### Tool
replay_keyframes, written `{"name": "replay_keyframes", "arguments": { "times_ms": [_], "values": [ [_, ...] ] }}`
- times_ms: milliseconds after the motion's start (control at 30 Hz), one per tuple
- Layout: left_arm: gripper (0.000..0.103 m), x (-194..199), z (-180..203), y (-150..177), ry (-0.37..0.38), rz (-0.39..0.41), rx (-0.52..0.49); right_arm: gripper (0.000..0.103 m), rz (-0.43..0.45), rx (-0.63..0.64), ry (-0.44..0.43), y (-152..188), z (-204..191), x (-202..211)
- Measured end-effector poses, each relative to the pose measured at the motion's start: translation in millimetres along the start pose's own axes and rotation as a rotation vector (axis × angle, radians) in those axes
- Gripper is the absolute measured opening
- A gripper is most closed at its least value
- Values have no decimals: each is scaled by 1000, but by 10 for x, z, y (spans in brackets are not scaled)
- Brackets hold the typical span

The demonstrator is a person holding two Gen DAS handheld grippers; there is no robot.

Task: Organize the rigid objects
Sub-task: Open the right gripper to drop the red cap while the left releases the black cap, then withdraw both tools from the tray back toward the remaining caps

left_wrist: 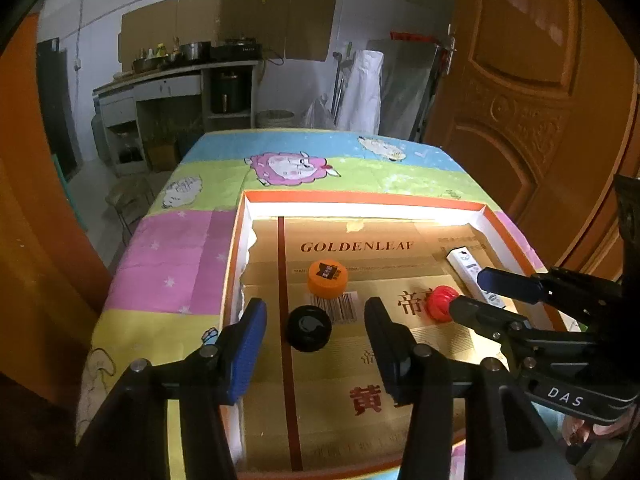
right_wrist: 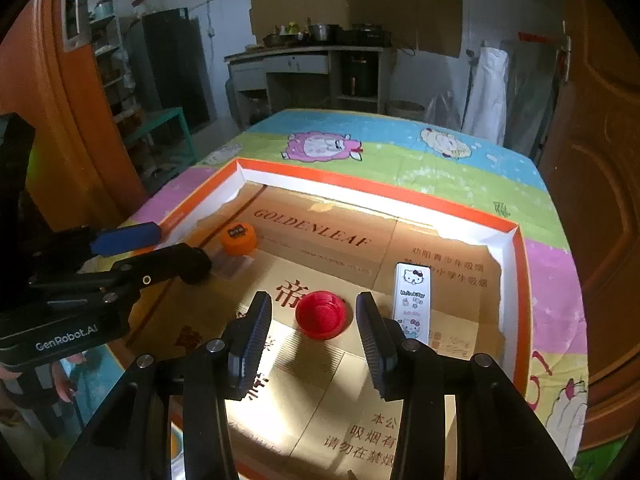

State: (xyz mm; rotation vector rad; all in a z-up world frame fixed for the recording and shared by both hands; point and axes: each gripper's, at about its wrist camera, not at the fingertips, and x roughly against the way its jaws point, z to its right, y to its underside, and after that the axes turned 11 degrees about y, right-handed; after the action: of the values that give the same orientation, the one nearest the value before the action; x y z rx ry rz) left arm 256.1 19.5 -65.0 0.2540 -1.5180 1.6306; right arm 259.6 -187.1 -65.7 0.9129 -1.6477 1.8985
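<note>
While the left hand-held gripper hangs over the near left part of the shallow orange-rimmed box, its jaws stand apart with the black cap lying between them, untouched on the box floor. Just beyond that cap sits the orange cap, near the printed word GOLDENLEAF. Further right, the red cap rests on the floor of the box, between the spread jaws of the right hand-held gripper, which clamp nothing. Beside it on the right lies the white Hello Kitty box, flat, lengthwise from near to far. All rests on a table with a cartoon sheep cloth.
</note>
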Motion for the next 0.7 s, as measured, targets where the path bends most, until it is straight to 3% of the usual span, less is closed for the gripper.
{"name": "replay_keyframes", "arguments": {
  "times_ms": [700],
  "values": [
    [51,928,362,53,-5,110,-19,45,69,2,28,90,-32,869]
  ]
}}
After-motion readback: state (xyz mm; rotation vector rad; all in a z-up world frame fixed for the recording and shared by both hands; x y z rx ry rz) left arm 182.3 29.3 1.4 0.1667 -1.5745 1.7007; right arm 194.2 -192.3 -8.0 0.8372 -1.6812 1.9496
